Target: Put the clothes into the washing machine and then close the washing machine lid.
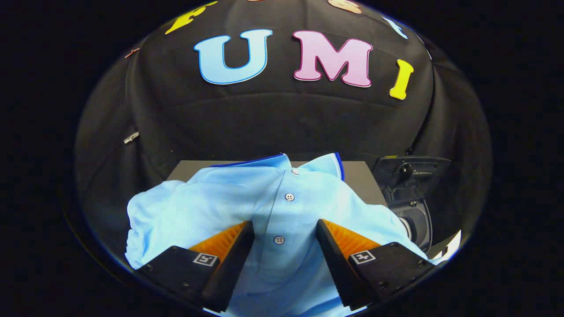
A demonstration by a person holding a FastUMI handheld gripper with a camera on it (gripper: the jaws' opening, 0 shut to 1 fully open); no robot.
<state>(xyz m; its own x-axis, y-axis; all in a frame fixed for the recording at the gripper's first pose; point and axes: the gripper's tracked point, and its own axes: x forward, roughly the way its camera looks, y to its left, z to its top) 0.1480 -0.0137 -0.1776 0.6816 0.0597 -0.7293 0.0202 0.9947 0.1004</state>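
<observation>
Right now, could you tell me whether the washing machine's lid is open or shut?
Open: the lid stands raised above the washer, its opening exposed. The shirt lies outside, between the open gripper fingers.

The camera rides on the gripper (pixel 285 229) and looks forward and down along its two spread fingers, very near the shirt (pixel 264 207); the washing machine (pixel 412 198) stands at two o'clock.

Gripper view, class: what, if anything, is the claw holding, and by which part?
Nothing is held yet. The claw is open, its fingers either side of the light blue shirt's button placket, not pressing it.
</observation>
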